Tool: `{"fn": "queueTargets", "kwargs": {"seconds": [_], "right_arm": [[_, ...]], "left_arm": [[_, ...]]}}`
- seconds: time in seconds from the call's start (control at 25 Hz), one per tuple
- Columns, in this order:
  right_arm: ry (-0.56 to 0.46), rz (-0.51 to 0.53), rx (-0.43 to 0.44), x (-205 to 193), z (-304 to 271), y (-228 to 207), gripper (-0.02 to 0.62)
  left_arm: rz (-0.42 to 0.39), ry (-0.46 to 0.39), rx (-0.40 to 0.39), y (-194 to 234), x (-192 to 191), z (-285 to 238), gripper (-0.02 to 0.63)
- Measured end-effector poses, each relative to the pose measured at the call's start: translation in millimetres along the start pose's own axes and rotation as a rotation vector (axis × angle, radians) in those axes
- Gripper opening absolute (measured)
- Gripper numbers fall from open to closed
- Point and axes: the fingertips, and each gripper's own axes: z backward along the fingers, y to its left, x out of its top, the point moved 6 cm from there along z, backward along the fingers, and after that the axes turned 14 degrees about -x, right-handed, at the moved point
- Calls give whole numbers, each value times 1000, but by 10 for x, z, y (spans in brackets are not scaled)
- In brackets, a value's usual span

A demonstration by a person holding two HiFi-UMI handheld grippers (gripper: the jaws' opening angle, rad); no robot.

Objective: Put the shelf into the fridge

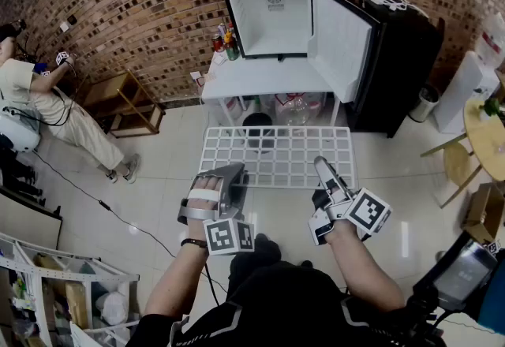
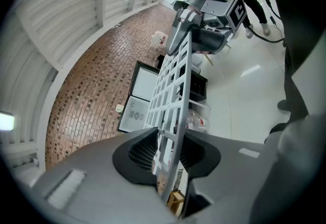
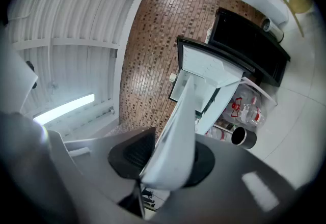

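A white wire shelf (image 1: 276,156) hangs level in front of me, carried by both grippers at its near edge. My left gripper (image 1: 233,180) is shut on the shelf's near left corner, the grid (image 2: 170,101) running up between its pads. My right gripper (image 1: 325,170) is shut on the near right edge, where the shelf's white rim (image 3: 175,146) fills the gap between the pads. The small fridge (image 1: 276,18) stands on a white table (image 1: 260,79) ahead, its door (image 1: 341,46) swung open to the right and its white inside showing.
Bottles (image 1: 225,42) stand on the table left of the fridge. Under the table are water bottles (image 1: 296,107) and a dark bin (image 1: 258,126). A black cabinet (image 1: 398,61) is to the right. A seated person (image 1: 47,105) and a wooden stool (image 1: 126,105) are at left.
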Motion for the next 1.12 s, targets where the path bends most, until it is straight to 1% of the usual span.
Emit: {"fn": "queueTargets", "kwargs": {"seconds": [0.08, 0.2, 0.32, 0.52, 0.72, 0.96, 1.12], "right_arm": [[0, 32, 12, -13, -17, -44, 97], [-3, 11, -9, -47, -126, -64, 94], [-12, 60, -8, 36, -351, 26, 95], [-22, 94, -18, 119, -843, 109, 97], [-40, 68, -53, 132, -1199, 134, 98], [-88, 71, -81, 96, -1568, 142, 98], [-116, 120, -64, 165, -1866, 249, 98]], "left_arm": [[28, -12, 20, -48, -36, -12, 87], [20, -14, 16, 8, -126, -83, 84], [-1, -30, 7, 184, -236, -248, 84], [42, -54, -10, 488, -492, -594, 87], [49, -88, -23, 773, -710, -829, 89], [23, -132, -43, 1046, -991, -1104, 92], [6, -169, -49, 1263, -1151, -1329, 97]]}}
